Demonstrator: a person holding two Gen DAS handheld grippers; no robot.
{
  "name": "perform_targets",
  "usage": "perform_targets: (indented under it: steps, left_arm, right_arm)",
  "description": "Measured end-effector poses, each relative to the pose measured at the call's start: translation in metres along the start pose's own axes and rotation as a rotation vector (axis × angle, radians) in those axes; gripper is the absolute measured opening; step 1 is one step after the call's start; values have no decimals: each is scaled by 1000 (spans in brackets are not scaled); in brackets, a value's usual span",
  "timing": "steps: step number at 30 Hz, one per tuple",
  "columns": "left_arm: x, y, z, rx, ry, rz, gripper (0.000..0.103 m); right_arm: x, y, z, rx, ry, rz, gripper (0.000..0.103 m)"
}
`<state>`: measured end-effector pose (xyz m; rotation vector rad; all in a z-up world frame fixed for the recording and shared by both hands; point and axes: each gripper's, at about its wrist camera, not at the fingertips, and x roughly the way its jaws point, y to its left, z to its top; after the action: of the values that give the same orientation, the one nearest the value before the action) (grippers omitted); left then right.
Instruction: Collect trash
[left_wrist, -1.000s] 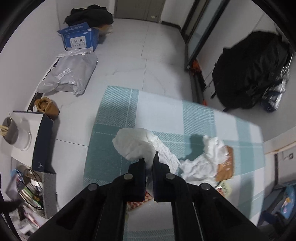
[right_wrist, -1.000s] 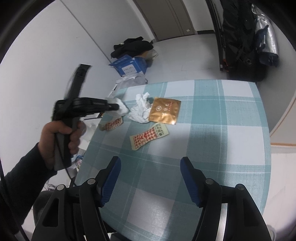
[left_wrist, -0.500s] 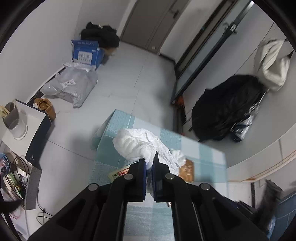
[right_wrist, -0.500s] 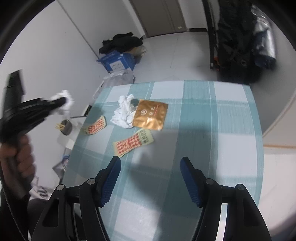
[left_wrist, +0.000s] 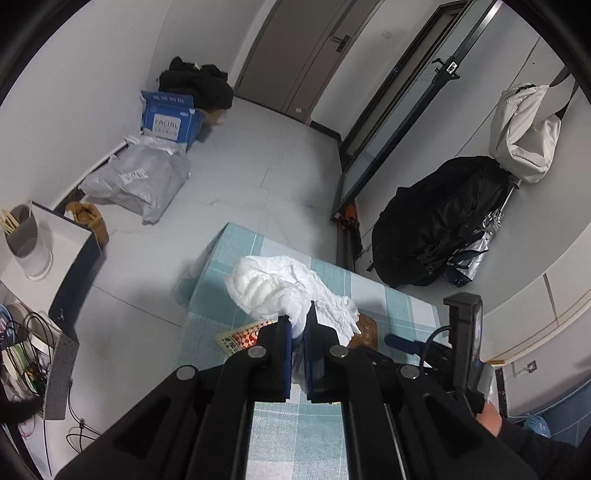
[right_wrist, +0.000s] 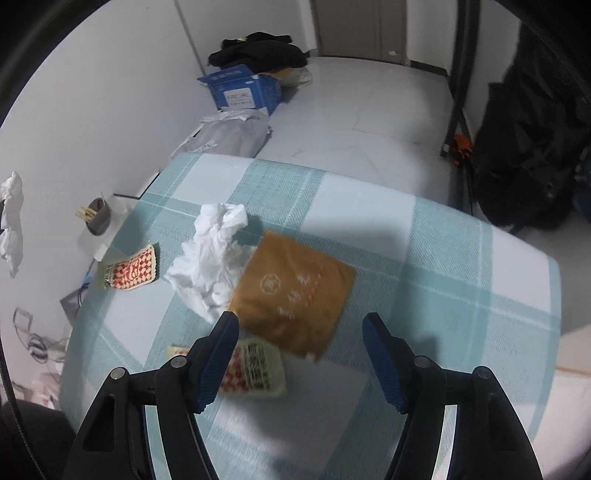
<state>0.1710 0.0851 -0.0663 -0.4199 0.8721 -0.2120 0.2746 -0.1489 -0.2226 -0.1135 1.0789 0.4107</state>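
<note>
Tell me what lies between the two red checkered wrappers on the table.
In the right wrist view, only bare tablecloth separates the far wrapper from the near wrapper; the crumpled tissue sits just right of that stretch.

Lighting and picture quality: even, cool indoor light; strong fisheye bending with black corners.
Left view sharp. Right view softened, probably by motion blur, most on the brown packet (right_wrist: 291, 291). Soft shadows lie on the tablecloth (right_wrist: 461, 266); no glare.

Blue box (left_wrist: 171, 122) beside grey mailer bag (left_wrist: 138, 181); black bag (left_wrist: 439, 221) under white bag (left_wrist: 524, 129)
</note>
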Motion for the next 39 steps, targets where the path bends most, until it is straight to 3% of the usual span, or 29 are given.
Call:
perform_targets:
  steps: [7,9,11,14,22,23,26,32,33,35,39]
  left_arm:
    - [2,7,3,-23,15,0,1]
    - [3,8,3,-24,16,6,1]
    - [3,10,3,-31,19,7,1]
    - [5,11,3,-39,24,9,1]
    - [7,12,3,-48,34,7,1]
    - [7,12,3,-48,33,7,1]
    - [7,13,3,-53,33,5,1]
    - [7,15,3,-57,34,5,1]
    - [7,16,3,-56,34,7,1]
    - [7,18,3,-59,33,12,1]
    - [10,23,3,-70,37,26,1]
  right_arm:
    - [10,16,4,-126,-35,-25,71]
    - [12,18,5,-148,-39,-34,67]
    - [10,21,3,-173,-49,-46,53]
    - [7,15,0,-167,-57,-51,42]
    - [4,9,0,-156,-55,-53,24]
    - [3,9,0,-158,-53,-48,3]
    - [2,12,-6,-178,-26,-34,0]
    - [-8,16,-9,-222,-24,20,7]
    - [-9,16,-5,-229,-31,26,15]
    - [-8,16,3,-236,-31,42,65]
    - [3,28,19,-349,-39,60,67]
